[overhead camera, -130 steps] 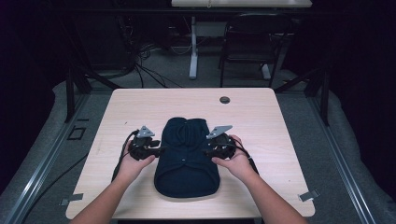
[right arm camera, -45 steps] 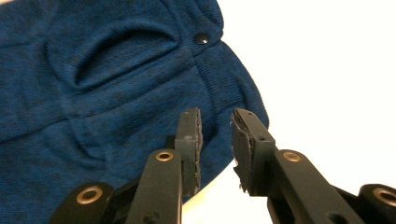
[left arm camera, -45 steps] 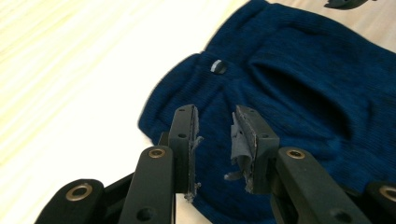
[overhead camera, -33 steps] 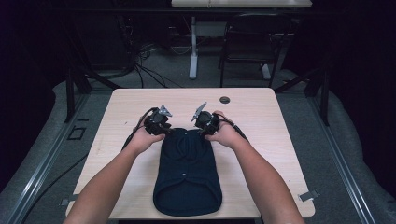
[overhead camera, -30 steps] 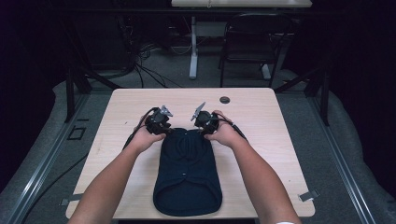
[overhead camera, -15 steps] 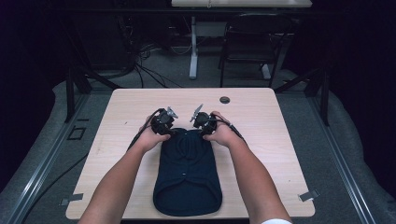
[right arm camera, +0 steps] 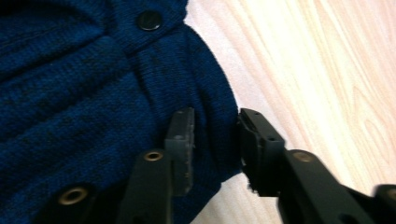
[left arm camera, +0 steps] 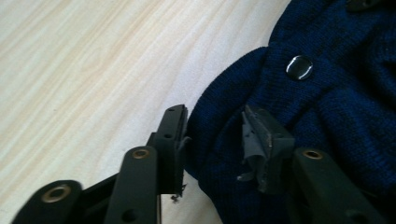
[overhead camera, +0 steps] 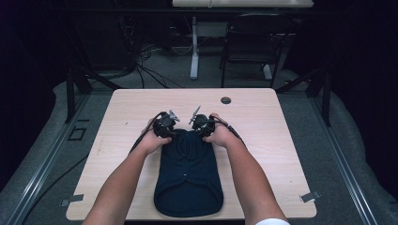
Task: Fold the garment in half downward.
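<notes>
Pale wood table (overhead camera: 281,154) in a dark room, and we are working a navy knit garment (overhead camera: 188,173) lying folded lengthwise down the middle, near edge close to our side of the table, far edge under both tools.

We are judging the step as grabbing the far corners for another fold or a lift. Left gripper (overhead camera: 170,123) is sitting at the far left corner; in the left gripper view its jaws are standing partly apart with a hump of knit (left arm camera: 224,140) between them, not yet pinched, left jaw over bare wood at the fabric edge. Right gripper (overhead camera: 196,123) is mirroring it at the far right corner; in the right gripper view its jaws are also partly apart, straddling a rolled edge of the fabric (right arm camera: 215,135), pads near but not pressing that we can see. A dark button (left arm camera: 299,67) is lying just beyond the left jaws, another button (right arm camera: 149,20) beyond the right ones.

Next move, as we are reading it: closing both pairs on the fabric evenly, catching all layers, then lifting together so the fold is staying square. Buttons are close enough to snag a pad.

Around: a small dark round cap (overhead camera: 225,100) sitting well beyond the garment, not interfering. Chair (overhead camera: 248,42) and cables (overhead camera: 145,65) are on the floor past the table. Nothing is blocking the fold path.
</notes>
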Demonstrator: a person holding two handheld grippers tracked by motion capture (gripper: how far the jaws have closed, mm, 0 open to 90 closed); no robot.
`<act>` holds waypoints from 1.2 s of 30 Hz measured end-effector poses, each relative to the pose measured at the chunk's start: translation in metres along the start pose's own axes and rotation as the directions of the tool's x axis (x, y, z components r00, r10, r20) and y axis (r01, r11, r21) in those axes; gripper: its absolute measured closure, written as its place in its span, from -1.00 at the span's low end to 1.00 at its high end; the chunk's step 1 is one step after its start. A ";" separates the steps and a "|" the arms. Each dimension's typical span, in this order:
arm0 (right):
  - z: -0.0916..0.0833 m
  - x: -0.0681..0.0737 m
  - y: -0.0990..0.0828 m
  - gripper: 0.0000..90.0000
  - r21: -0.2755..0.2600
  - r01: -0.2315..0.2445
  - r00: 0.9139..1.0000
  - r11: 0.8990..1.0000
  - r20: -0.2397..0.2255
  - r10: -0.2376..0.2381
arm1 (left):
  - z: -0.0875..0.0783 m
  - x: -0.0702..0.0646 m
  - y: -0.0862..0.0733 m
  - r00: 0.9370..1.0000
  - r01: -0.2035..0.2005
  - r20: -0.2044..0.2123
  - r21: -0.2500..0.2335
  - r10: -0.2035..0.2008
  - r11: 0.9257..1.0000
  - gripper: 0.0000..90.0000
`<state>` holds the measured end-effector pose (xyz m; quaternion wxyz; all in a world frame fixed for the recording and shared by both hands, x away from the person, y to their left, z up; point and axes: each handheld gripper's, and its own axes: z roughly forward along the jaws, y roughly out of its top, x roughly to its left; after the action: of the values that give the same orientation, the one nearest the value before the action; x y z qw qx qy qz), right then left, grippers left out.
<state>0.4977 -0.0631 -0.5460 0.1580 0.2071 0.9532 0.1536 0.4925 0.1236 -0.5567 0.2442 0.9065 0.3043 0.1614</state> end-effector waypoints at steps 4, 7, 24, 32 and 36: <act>0.000 0.002 0.000 0.63 0.005 0.008 1.000 1.000 0.004 -0.008 | 0.000 -0.002 -0.001 1.000 -0.013 -0.004 0.004 0.013 1.000 0.55; -0.001 0.006 0.001 0.73 0.015 0.026 0.999 1.000 0.026 -0.026 | -0.001 -0.003 0.000 1.000 -0.022 -0.014 0.014 0.023 1.000 0.68; -0.031 0.001 -0.001 0.83 -0.086 0.021 0.999 0.996 0.025 -0.019 | -0.027 -0.001 0.009 0.996 -0.068 -0.066 -0.030 0.066 0.997 0.79; -0.057 -0.003 0.001 0.84 -0.140 0.042 0.998 0.989 0.050 -0.035 | -0.054 0.001 0.016 0.992 -0.092 -0.098 -0.092 0.083 0.992 0.79; -0.070 -0.003 0.003 0.85 -0.163 0.063 0.996 0.985 0.072 -0.052 | -0.067 0.002 0.018 0.989 -0.105 -0.114 -0.121 0.091 0.987 0.80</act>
<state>0.4756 -0.0779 -0.4813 0.2110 0.1708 0.9369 0.2203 0.4728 0.1358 -0.4910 0.2762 0.8930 0.2612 0.2408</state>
